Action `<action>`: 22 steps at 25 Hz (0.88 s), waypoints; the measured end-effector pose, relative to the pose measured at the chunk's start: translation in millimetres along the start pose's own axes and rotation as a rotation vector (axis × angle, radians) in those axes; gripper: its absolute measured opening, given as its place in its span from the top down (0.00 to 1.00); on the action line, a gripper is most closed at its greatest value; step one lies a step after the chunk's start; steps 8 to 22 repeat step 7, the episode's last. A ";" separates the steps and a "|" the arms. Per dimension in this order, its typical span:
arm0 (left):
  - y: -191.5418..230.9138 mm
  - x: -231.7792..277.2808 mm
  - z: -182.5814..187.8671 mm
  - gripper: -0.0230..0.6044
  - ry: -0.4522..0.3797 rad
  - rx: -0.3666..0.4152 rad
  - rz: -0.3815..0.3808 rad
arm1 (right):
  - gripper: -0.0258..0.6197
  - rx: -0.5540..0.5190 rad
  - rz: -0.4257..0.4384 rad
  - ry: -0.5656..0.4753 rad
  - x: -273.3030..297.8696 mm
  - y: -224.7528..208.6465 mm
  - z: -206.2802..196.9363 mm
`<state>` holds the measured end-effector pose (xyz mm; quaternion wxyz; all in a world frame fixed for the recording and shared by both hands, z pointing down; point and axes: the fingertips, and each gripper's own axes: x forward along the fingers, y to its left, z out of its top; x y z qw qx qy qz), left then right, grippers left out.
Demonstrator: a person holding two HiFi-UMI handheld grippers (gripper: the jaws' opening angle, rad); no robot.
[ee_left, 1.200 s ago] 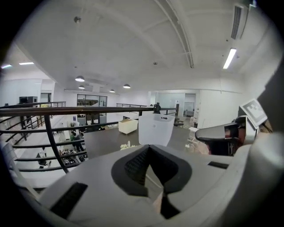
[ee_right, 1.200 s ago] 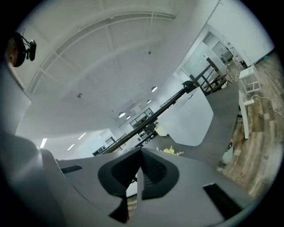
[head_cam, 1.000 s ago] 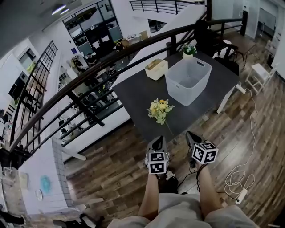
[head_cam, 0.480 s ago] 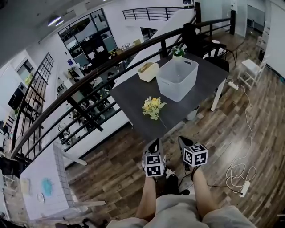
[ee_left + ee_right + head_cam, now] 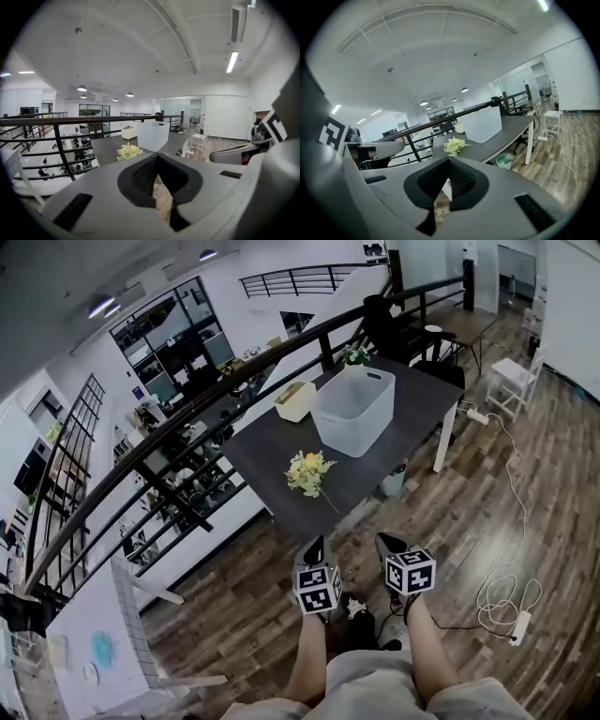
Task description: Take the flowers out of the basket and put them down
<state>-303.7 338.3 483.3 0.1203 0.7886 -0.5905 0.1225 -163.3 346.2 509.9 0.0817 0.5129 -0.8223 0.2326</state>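
- The flowers [image 5: 307, 472], a small yellow-and-white bunch, lie on the dark table [image 5: 265, 448] near its front edge. They are outside the basket [image 5: 352, 413] and just in front of it, with the thin stem pointing towards the person.
- The basket is a plain white tub with no label that can be read.
- Beyond it sit a pale box [image 5: 294, 400] and a potted plant [image 5: 355, 354]. Both are too small to make out in detail.
- The only markings are the black-and-white square patterns on the marker cubes [image 5: 410, 571].
- The left gripper [image 5: 314, 547] and right gripper [image 5: 386, 542] hang low over the wooden floor [image 5: 234, 615], well short of the table and side by side. Both point towards it.
- Each gripper's jaws are pressed together with nothing between them.
- The bare forearms [image 5: 309, 667] are cut off below.
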 end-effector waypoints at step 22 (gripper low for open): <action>-16.4 1.6 8.4 0.93 -0.028 -0.033 0.001 | 0.95 0.012 -0.017 -0.024 -19.7 -11.7 5.7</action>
